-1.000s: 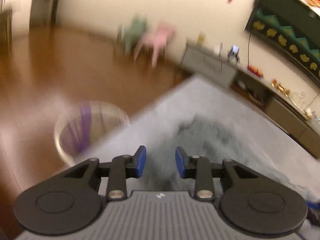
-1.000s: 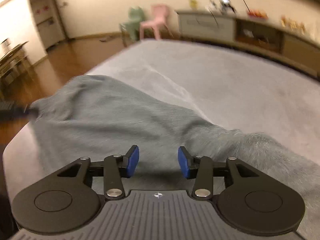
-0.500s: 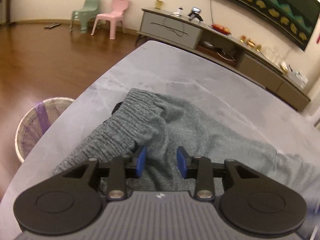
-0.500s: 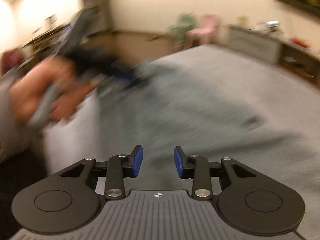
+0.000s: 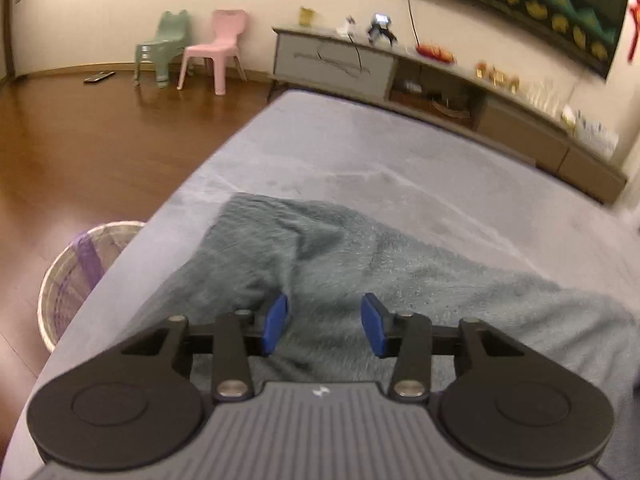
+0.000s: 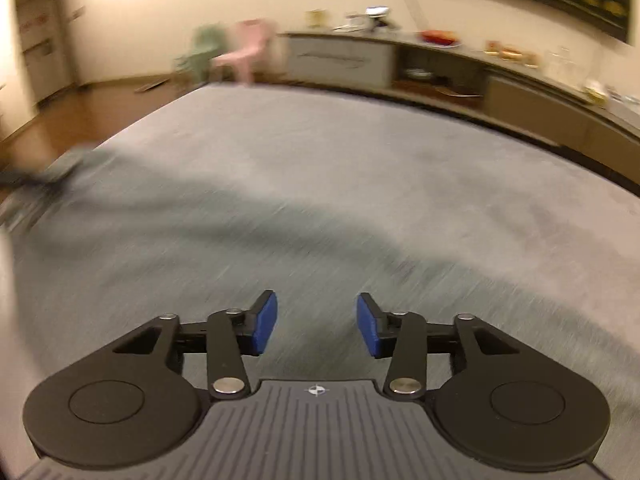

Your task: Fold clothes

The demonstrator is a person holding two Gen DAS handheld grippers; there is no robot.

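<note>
A wicker wastebasket (image 5: 76, 276) with a purple liner stands on the brown wooden floor (image 5: 100, 152), just beside the grey bed (image 5: 400, 168). Against the far wall sit two small plastic chairs side by side, a green chair (image 5: 164, 52) and a pink chair (image 5: 218, 50). A long low cabinet (image 5: 340, 66) runs along the wall (its top crowded with small items too blurred to name), under a dark wall hanging (image 5: 520, 4) with yellow shapes.

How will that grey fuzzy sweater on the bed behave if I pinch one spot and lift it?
The grey sweater will probably flop and drape, since it already lies in soft folds on the bed. Its thick fuzzy knit suggests some weight, so the rest would likely drag. That texture should grip well between the left tongs.
</note>
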